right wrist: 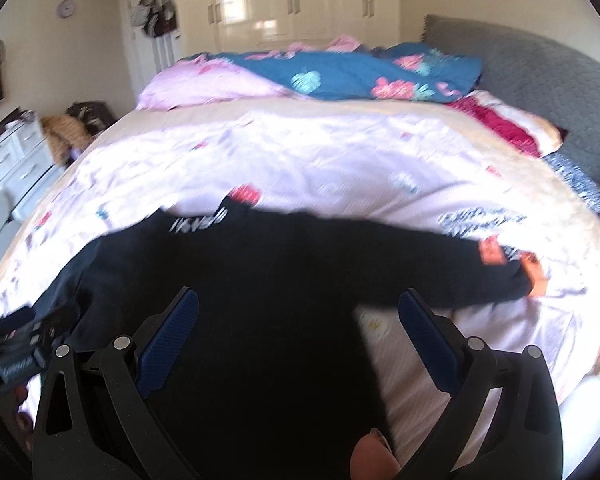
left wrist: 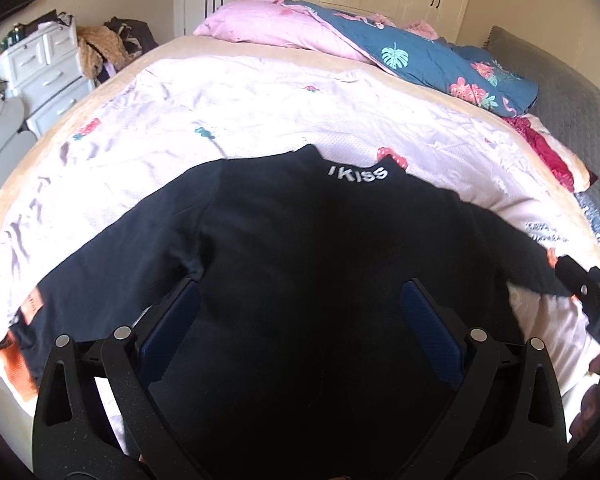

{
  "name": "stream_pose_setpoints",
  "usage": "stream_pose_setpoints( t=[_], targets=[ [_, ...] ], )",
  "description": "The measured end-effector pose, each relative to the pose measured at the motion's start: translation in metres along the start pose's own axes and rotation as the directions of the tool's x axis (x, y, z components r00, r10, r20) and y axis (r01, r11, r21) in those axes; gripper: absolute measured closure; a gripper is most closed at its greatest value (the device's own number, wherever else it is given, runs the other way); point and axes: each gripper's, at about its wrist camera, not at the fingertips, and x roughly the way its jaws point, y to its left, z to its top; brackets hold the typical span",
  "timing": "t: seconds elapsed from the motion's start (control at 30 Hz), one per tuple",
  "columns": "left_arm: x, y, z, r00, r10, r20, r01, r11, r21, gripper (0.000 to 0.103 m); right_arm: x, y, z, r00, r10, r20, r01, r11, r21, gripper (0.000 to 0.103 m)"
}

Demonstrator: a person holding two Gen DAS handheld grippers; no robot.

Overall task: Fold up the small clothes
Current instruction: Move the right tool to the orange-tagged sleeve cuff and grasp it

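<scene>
Top [left wrist: 300, 248]: black, long-sleeved, laid flat on the pale sheet [left wrist: 228, 112] covering the bed [left wrist: 172, 50], near the bed's front edge. Collar points toward the far side, where the quilt [left wrist: 440, 60] is heaped; white lettering shows on the collar. Hem lies toward the cameras. Sleeves spread out left and right, so the widest span runs across the bed, parallel to the front edge. Orange cuffs at both sleeve ends. Left gripper [left wrist: 300, 332] hovers over the lower body of the top, jaws wide, nothing between them. Right gripper [right wrist: 300, 336] also spread wide and empty, over the top's right side by the underarm, one finger above bare sheet. Right view blurred.
</scene>
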Motion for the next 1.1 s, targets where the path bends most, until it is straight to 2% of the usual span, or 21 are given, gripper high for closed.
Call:
stream_pose_setpoints(
  t=[0.1, 0.37, 0.5, 0.8, 1.1],
  targets=[
    [0.004, -0.006, 0.011, 1.000, -0.005, 0.006, 0.005, 1.000, 0.003, 0.009, 0.005, -0.006, 0.018, 0.998, -0.051, 0.037, 0.049, 0.998, 0.046, 0.004],
    [0.021, -0.024, 0.037, 1.000, 0.002, 0.004, -0.002, 1.000, 0.000, 0.009, 0.044, -0.027, 0.051, 0.997, -0.068, -0.024, 0.071, 0.986, 0.152, 0.004],
    [0.036, -0.037, 0.041, 1.000, -0.003, -0.018, 0.003, 1.000, 0.012, 0.009, 0.057, -0.049, 0.050, 0.997, -0.075, -0.033, 0.080, 0.974, 0.214, 0.004],
    [0.067, -0.065, 0.041, 0.998, -0.017, -0.062, 0.020, 0.999, 0.049, 0.009, 0.074, -0.099, 0.039, 0.988, -0.147, -0.044, 0.153, 0.941, 0.301, 0.004],
    [0.088, -0.088, 0.038, 0.996, -0.030, -0.089, 0.035, 0.997, 0.063, 0.009, 0.088, -0.150, 0.028, 0.982, -0.176, -0.072, 0.190, 0.895, 0.405, 0.004]
  ],
)
